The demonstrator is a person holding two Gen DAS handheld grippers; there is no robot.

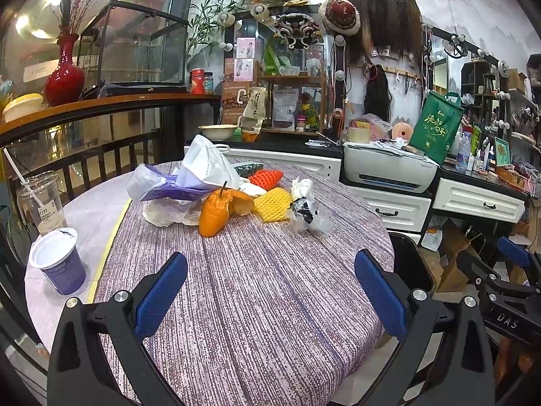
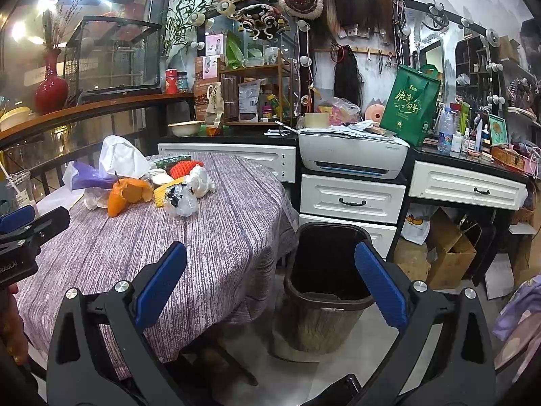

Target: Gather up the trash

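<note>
Blue-padded, the left gripper [image 1: 270, 291] hangs wide apart over the striped tablecloth [image 1: 270, 304], gripping nothing. Well beyond its fingertips lies the trash pile [image 1: 230, 189]: a white mask, purple wrapper, orange peel [image 1: 216, 211], yellow and red foam nets and a crumpled clear bag [image 1: 306, 208], all bunched together. Right gripper [image 2: 270, 291] is equally spread and empty, held above the dark bin [image 2: 324, 277] beside the table, the pile far off to its left.
</note>
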